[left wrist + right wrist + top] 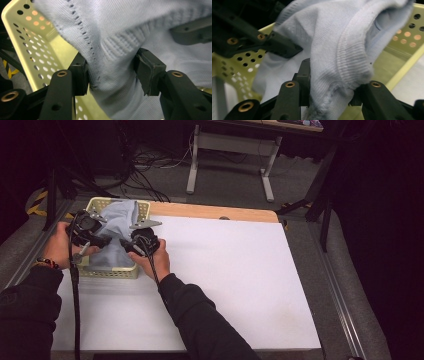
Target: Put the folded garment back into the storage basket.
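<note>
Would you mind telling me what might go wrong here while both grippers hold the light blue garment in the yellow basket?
The left gripper grips only a bunched fold of the light blue knit garment, so it may slip free. The right gripper also pinches just an edge. Lifting might drag the light perforated yellow basket, which sits near the table edge.

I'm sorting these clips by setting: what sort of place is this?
Probably a lab or recording workspace, not a home: a white-topped wooden table on grey carpet, tangled black cables on the floor, and a metal-legged workbench behind.

White table (pixel 240 270); yellow basket (pixel 112 271) on left.
</note>
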`<state>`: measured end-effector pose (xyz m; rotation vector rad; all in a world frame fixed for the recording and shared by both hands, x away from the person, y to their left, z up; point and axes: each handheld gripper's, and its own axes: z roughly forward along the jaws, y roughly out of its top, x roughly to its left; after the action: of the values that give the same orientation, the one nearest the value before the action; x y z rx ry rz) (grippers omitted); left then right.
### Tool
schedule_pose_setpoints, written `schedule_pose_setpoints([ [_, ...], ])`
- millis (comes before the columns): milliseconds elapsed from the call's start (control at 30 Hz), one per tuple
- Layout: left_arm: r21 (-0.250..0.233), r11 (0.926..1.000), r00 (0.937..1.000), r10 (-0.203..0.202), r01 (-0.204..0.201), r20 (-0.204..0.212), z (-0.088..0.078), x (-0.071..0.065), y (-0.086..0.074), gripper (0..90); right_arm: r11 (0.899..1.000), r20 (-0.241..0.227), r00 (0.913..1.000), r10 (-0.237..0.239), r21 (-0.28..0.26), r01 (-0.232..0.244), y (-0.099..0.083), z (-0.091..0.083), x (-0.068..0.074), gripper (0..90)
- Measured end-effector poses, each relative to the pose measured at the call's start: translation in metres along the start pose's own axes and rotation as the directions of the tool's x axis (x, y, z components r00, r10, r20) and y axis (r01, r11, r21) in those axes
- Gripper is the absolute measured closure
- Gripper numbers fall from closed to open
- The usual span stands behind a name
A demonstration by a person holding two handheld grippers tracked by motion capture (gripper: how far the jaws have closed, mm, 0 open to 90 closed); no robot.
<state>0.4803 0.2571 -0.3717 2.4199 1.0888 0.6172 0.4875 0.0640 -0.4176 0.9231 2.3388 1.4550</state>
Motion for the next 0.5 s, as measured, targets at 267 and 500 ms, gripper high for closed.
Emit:
schedule_pose_setpoints([
  [267,-0.049,0.9988,1.0,-0.004,0.004,-0.009,-0.007,-0.003,-0.002,50.8,1.0,0.005,1.0,0.008,0.023,-0.008,-0.002,-0.003,-0.003,59.5],
  [500,-0.113,0.9936,0.9999,-0.004,0.003,-0.012,-0.013,-0.01,0.004,55.7,0.999,0.004,0.9997,-0.024,0.036,0.024,-0.003,-0.005,0.0,51.5],
])
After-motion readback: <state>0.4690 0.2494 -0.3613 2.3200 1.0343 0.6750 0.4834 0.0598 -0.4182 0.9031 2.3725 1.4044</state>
